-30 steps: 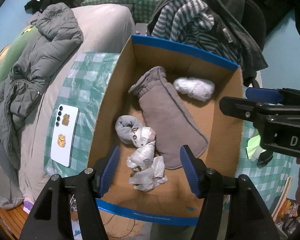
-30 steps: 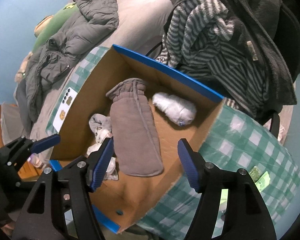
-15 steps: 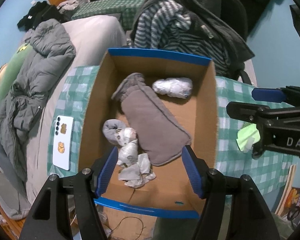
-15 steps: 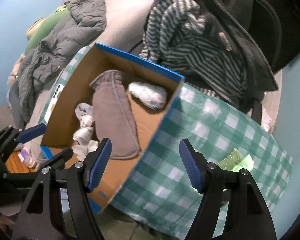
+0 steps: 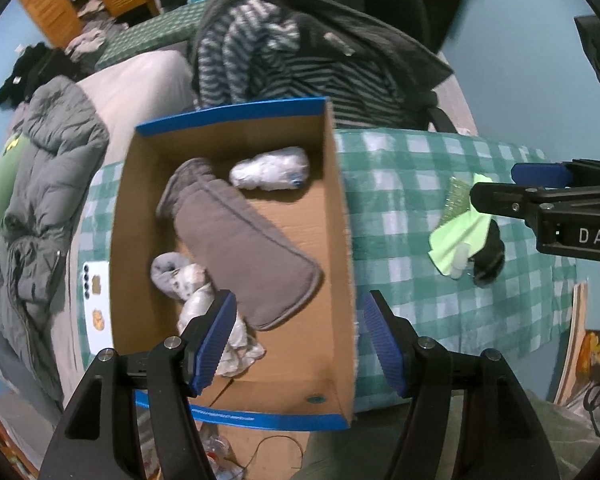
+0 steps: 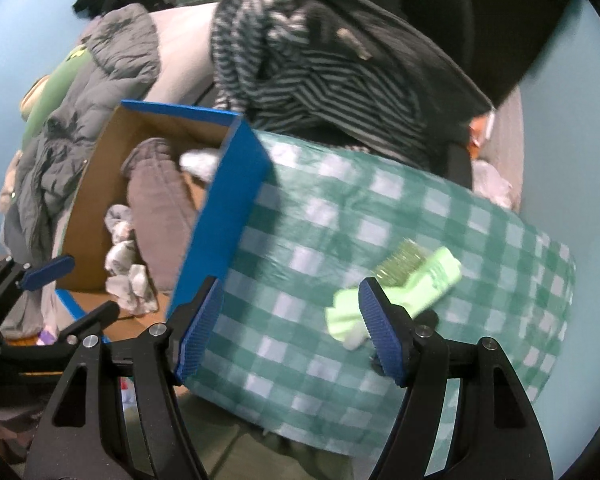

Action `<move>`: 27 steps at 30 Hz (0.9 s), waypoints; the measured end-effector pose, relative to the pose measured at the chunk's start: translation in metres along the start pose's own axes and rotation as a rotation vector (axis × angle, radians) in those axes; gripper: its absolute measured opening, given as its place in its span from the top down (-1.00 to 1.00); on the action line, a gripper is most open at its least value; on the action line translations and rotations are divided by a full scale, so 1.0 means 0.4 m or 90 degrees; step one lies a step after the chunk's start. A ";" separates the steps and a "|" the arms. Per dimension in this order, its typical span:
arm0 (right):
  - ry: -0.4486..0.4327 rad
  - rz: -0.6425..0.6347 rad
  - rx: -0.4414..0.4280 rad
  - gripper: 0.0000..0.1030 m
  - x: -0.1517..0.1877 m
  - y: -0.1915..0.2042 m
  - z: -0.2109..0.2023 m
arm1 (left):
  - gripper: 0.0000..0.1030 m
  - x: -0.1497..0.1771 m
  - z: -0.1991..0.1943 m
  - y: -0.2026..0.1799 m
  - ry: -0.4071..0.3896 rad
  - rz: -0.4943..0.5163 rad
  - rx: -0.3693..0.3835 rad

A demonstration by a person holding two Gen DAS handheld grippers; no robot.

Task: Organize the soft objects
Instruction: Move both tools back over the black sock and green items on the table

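Note:
A blue-rimmed cardboard box (image 5: 340, 240) (image 6: 228, 200) stands on a green checked tablecloth (image 5: 400, 208) (image 6: 320, 240). Inside lie a long grey oven mitt (image 5: 240, 240) (image 6: 156, 196), a white bundle (image 5: 270, 168), a grey rolled sock (image 5: 166, 270) and crumpled light cloths (image 5: 236, 344) (image 6: 128, 276). My left gripper (image 5: 300, 336) hangs open above the box's near right wall, holding nothing. My right gripper (image 6: 290, 326) is open over the tablecloth, right of the box. Beside its right finger lies a lime green cloth (image 6: 404, 288) (image 5: 460, 236) with a green scrubber (image 6: 398, 262) (image 5: 456, 200) and a black item (image 5: 490, 248).
A white phone (image 5: 96, 300) lies on the cloth left of the box. A grey puffer jacket (image 5: 44, 184) (image 6: 84, 120) covers the bed at left. Striped and dark garments (image 5: 308, 60) (image 6: 320, 80) hang over a chair behind the table.
Both grippers have shifted to the right: the left from over the box's middle to its right wall, the right from over the box out over the tablecloth near the green cloth.

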State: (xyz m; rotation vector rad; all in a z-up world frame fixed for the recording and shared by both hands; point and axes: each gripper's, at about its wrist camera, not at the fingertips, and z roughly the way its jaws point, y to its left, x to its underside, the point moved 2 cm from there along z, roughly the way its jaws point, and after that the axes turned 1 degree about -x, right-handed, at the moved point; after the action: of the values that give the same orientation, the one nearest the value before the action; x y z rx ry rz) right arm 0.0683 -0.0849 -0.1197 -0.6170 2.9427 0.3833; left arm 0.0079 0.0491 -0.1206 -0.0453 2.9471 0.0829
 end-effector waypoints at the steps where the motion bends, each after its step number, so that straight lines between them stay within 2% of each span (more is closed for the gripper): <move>1: 0.000 0.008 0.003 -0.38 0.008 -0.014 -0.003 | -0.31 -0.001 0.001 -0.009 0.001 0.006 0.002; 12: 0.002 0.114 0.027 -0.38 0.097 -0.193 -0.011 | -0.31 -0.018 0.028 -0.128 0.013 0.077 0.035; 27: 0.019 0.169 0.013 -0.38 0.178 -0.324 0.047 | -0.31 -0.034 0.100 -0.263 0.033 0.128 0.053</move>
State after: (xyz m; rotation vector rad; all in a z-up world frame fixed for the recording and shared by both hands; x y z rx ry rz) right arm 0.0575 -0.2218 -0.1778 -0.2311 3.0591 0.3692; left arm 0.0326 -0.0532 -0.1627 0.2654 2.9937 -0.0138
